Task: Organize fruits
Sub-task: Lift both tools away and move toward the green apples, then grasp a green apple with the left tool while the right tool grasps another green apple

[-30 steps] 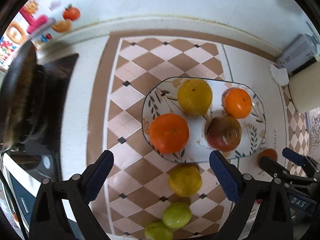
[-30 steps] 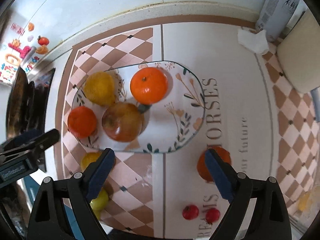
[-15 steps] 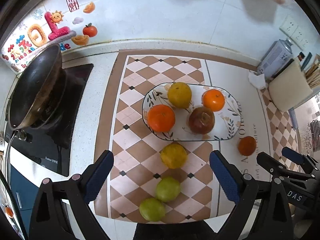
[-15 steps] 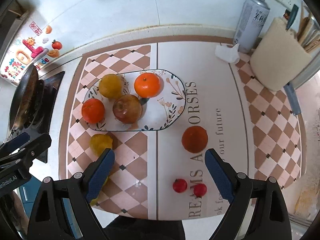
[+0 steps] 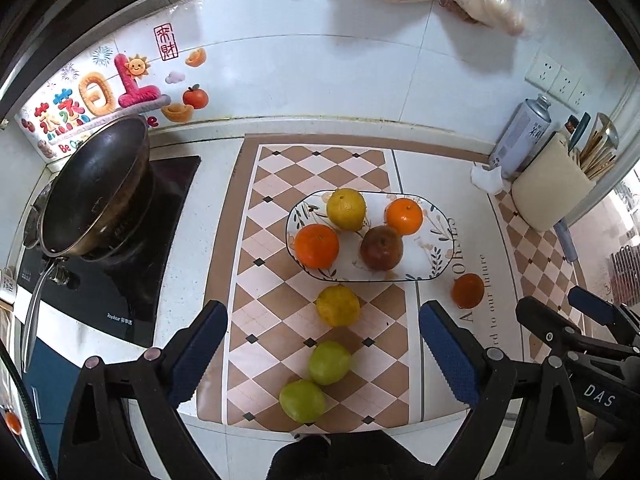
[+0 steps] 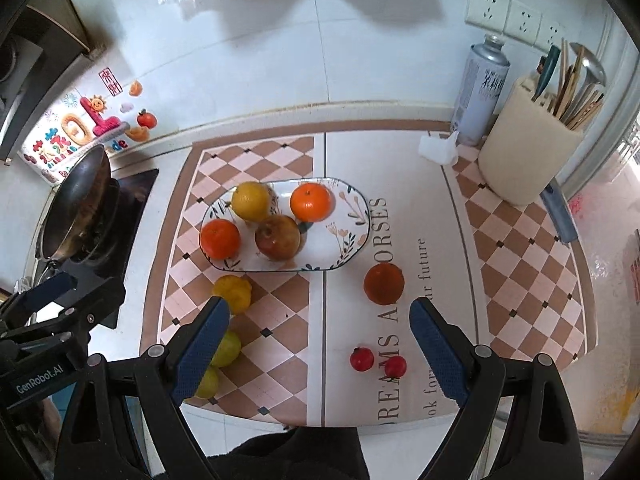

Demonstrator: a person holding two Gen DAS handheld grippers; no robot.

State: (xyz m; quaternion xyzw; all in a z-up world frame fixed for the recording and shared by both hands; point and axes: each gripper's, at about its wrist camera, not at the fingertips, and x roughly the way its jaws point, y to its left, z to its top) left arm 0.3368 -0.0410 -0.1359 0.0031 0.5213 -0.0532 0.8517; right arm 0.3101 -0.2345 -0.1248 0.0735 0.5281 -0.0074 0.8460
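Both the left claw [image 5: 320, 354] and right claw [image 6: 316, 354] have pulled back from the plate [image 5: 438, 268], gaping wide and empty, so loose fruit awaits pickup.

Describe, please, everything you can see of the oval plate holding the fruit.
The oval plate looks like glazed white ceramic with a thin dark rim and painted leaf sprigs. It lies flat on the checkered mat, its right end over the mat's lettered panel. Four fruits crowd its left half; the right end is bare. Neither gripper touches it.
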